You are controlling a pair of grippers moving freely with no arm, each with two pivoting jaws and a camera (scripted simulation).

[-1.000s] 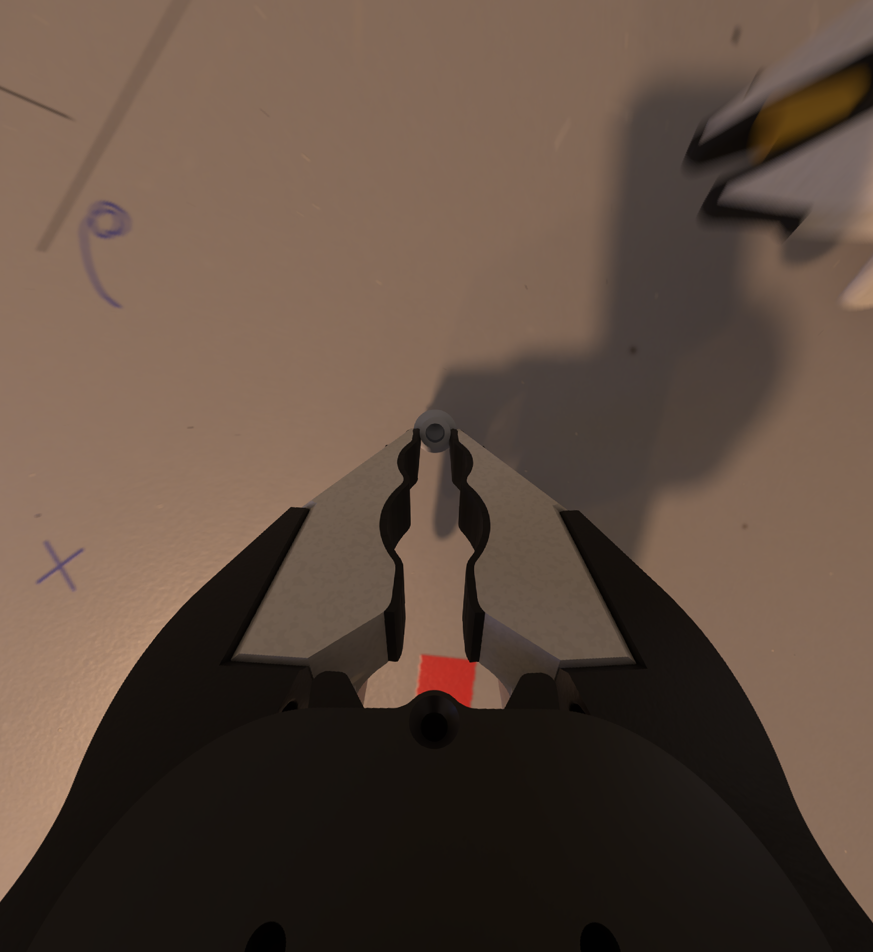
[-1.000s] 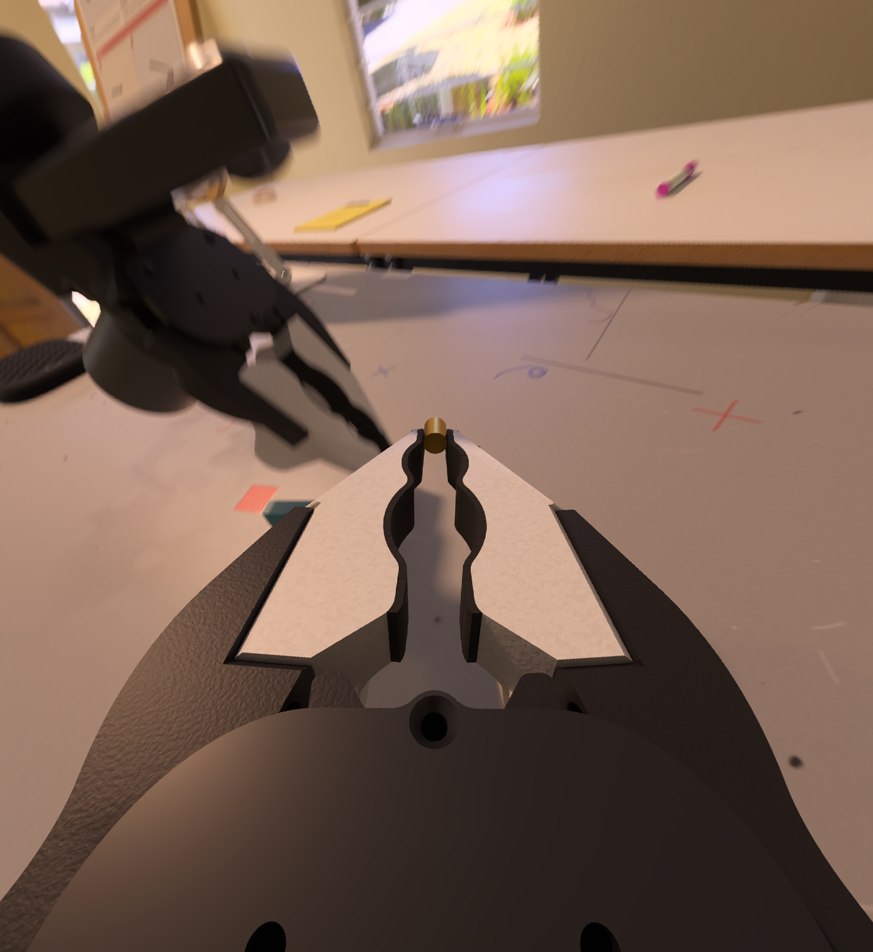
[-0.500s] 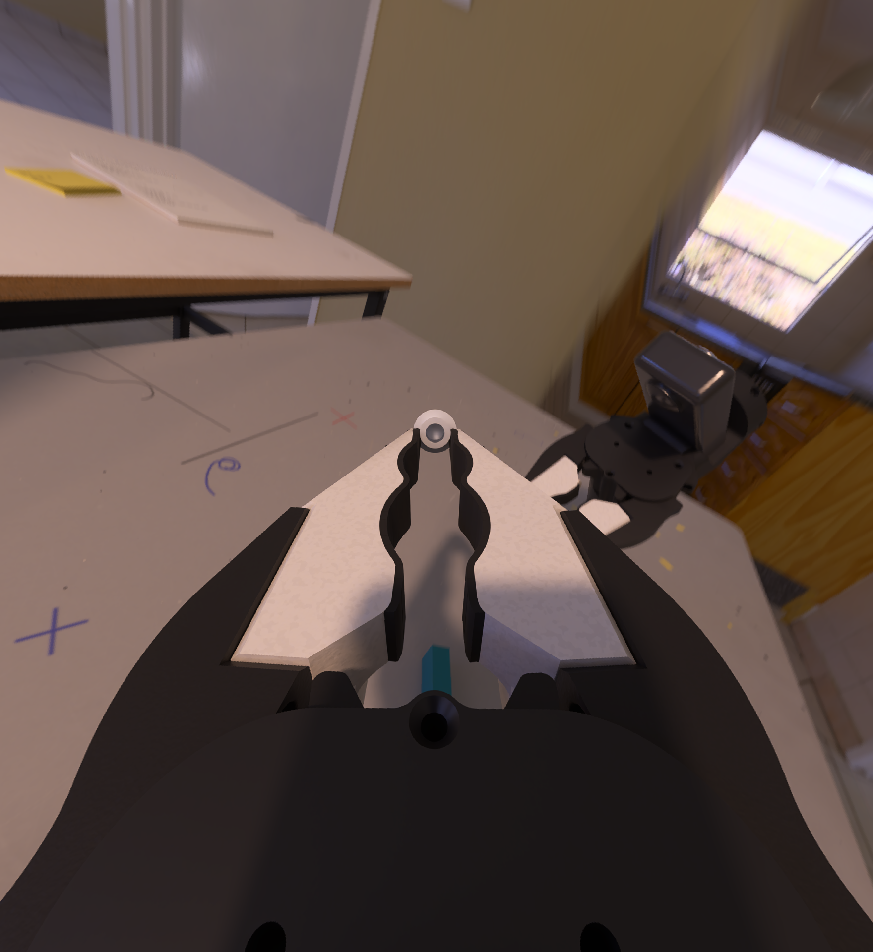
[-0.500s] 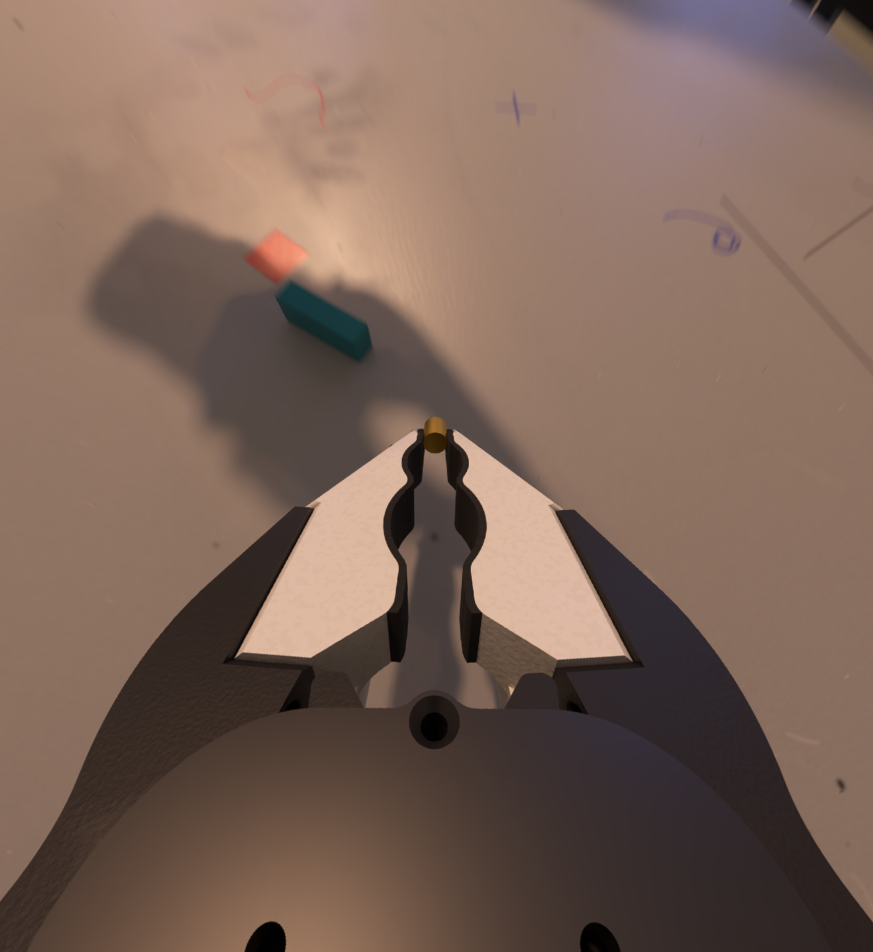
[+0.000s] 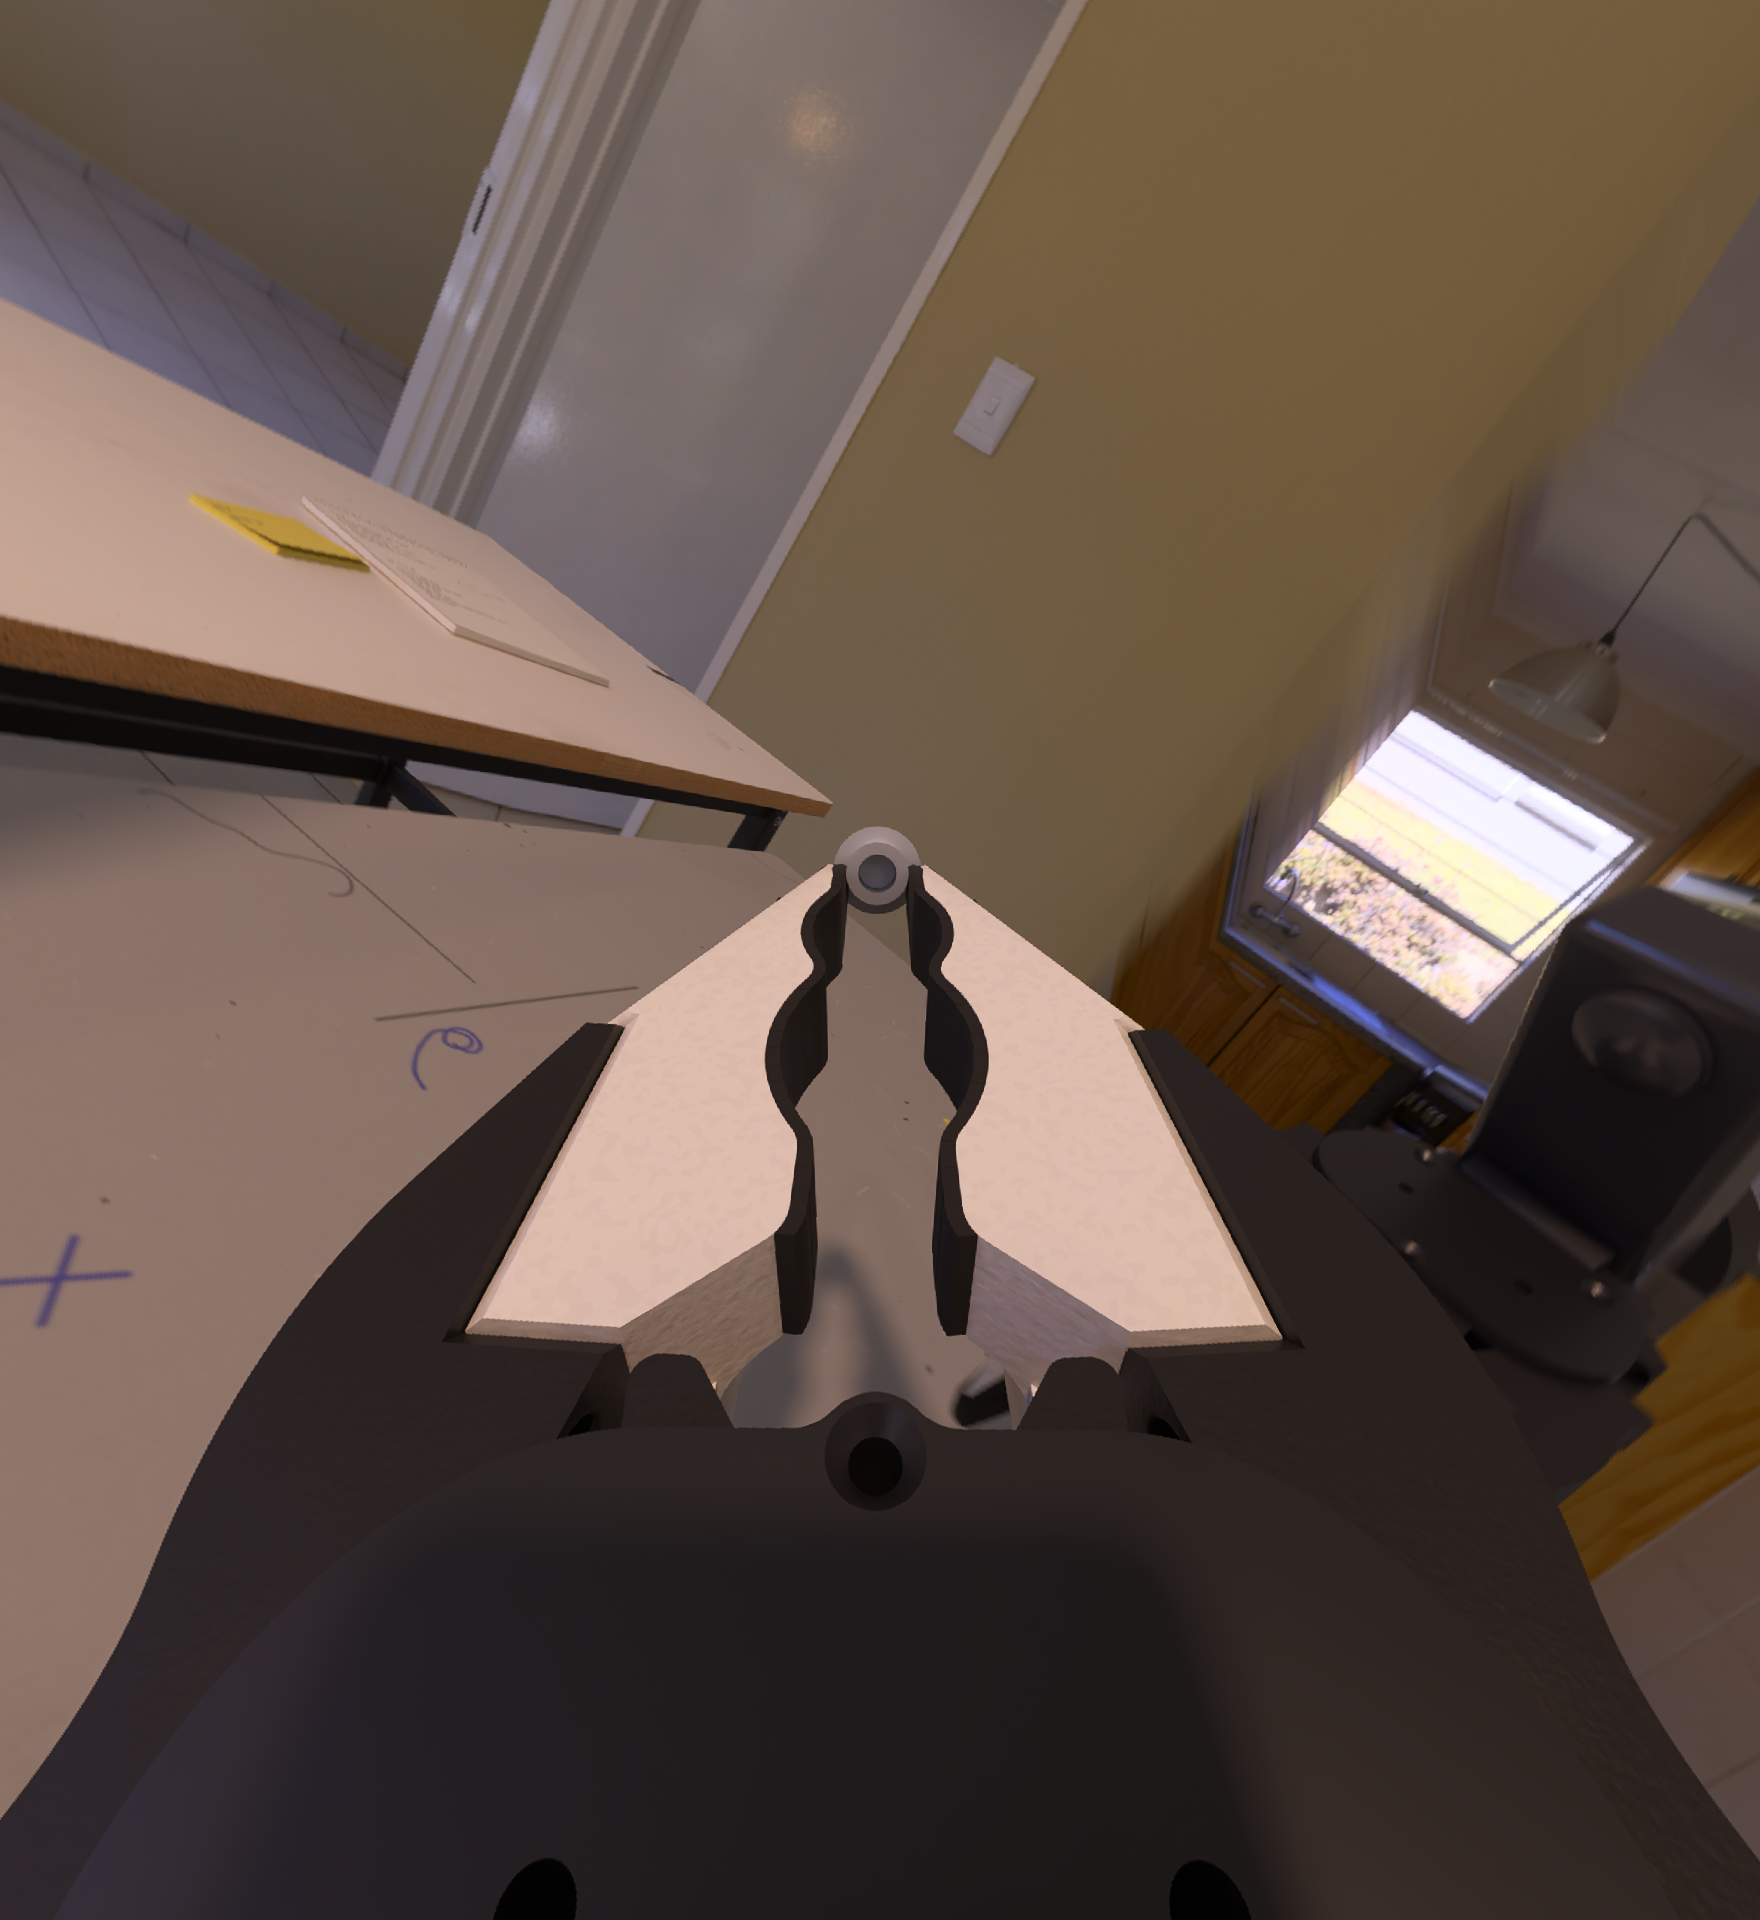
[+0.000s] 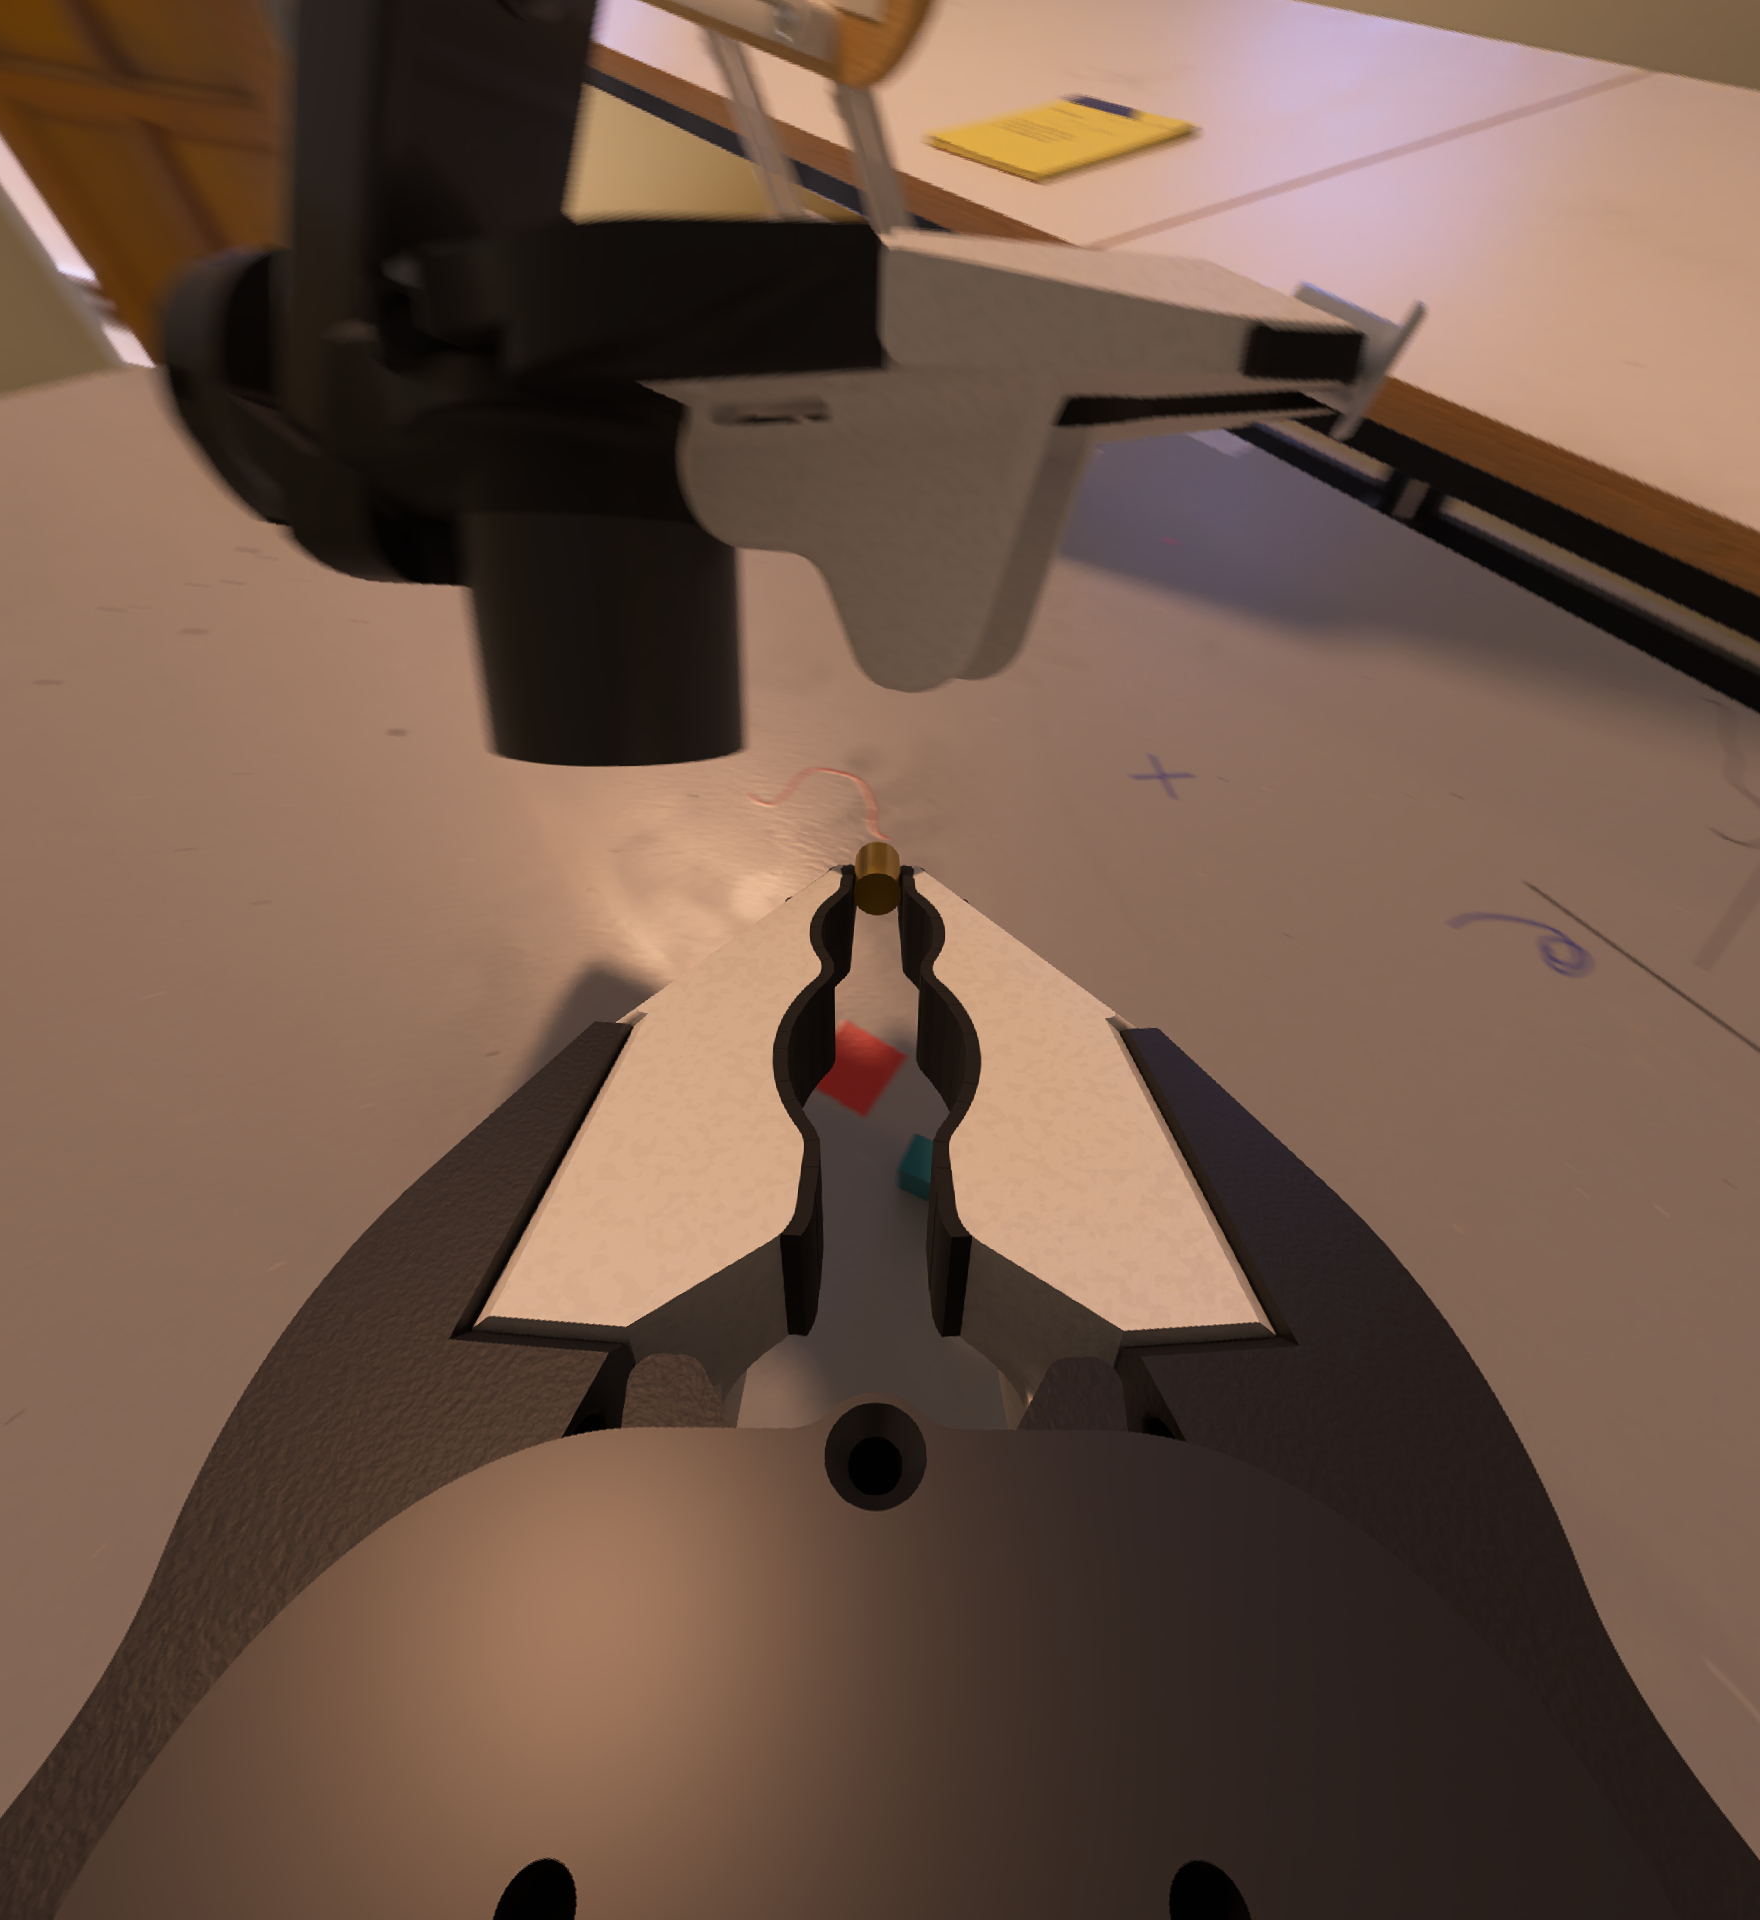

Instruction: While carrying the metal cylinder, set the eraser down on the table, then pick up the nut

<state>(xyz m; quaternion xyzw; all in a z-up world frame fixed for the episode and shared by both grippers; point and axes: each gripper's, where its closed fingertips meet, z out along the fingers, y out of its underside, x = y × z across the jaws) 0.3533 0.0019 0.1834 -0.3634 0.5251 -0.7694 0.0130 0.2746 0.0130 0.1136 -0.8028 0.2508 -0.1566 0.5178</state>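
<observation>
My left gripper (image 5: pixel 876 885) is shut on a small grey-white nut (image 5: pixel 876 871) at its fingertips and is held level above the table (image 5: pixel 180 1091). My right gripper (image 6: pixel 876 896) is shut on a short brass metal cylinder (image 6: pixel 876 889) above the table (image 6: pixel 232 935). A teal eraser-like block (image 6: pixel 917 1162) and a flat red square (image 6: pixel 860 1065) lie on the table, seen between the right fingers. The left gripper (image 6: pixel 1349 358) hangs close above and ahead in the right wrist view. The right gripper's dark body (image 5: pixel 1634 1122) shows at the right of the left wrist view.
A second table stands behind with a yellow pad (image 5: pixel 273 530) and a white sheet (image 5: pixel 450 592); the yellow pad also shows in the right wrist view (image 6: pixel 1063 135). Pen marks dot the near table. Its edge drops off to the right in the left wrist view.
The left gripper, still holding the nut, has tilted up from facing the table to facing the room. The right gripper has swung round with the cylinder; the teal block and red square now lie beneath it.
</observation>
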